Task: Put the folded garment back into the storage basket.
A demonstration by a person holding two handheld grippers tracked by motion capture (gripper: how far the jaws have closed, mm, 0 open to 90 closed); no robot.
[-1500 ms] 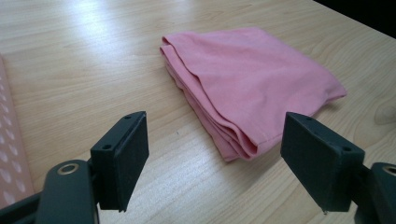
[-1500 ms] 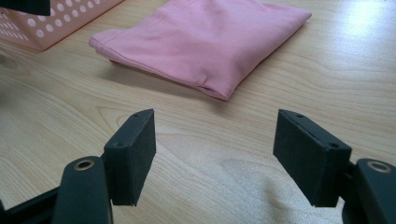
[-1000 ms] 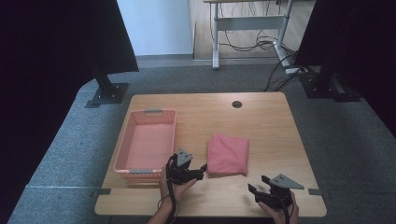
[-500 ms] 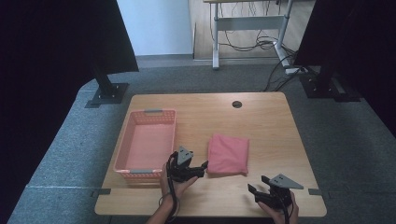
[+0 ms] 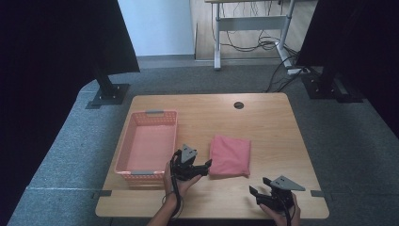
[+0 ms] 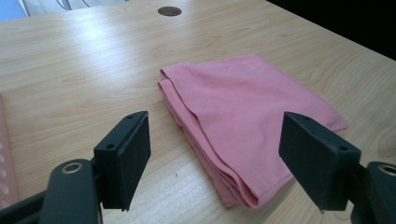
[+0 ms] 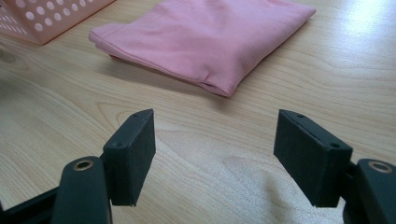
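Note:
A folded pink cloth (image 5: 230,155) lies flat on the wooden table (image 5: 263,122), right of a pink perforated basket (image 5: 147,143). My left gripper (image 5: 205,167) is open at the cloth's near left corner, its jaws straddling the folded edge of the cloth (image 6: 243,116) just above the tabletop. My right gripper (image 5: 258,193) stands open near the table's front edge, a short way in front of the cloth (image 7: 205,37), with bare wood between its jaws. A corner of the basket (image 7: 46,18) appears at the top left of the right gripper view.
A round cable hole (image 5: 239,105) sits at the table's far middle. Dark monitor stands (image 5: 109,92) and cables rest on the grey floor beyond the table. Bare wood lies to the right of the cloth.
My left gripper has edged slightly right, closer to the cloth's corner. The right gripper has stayed in place.

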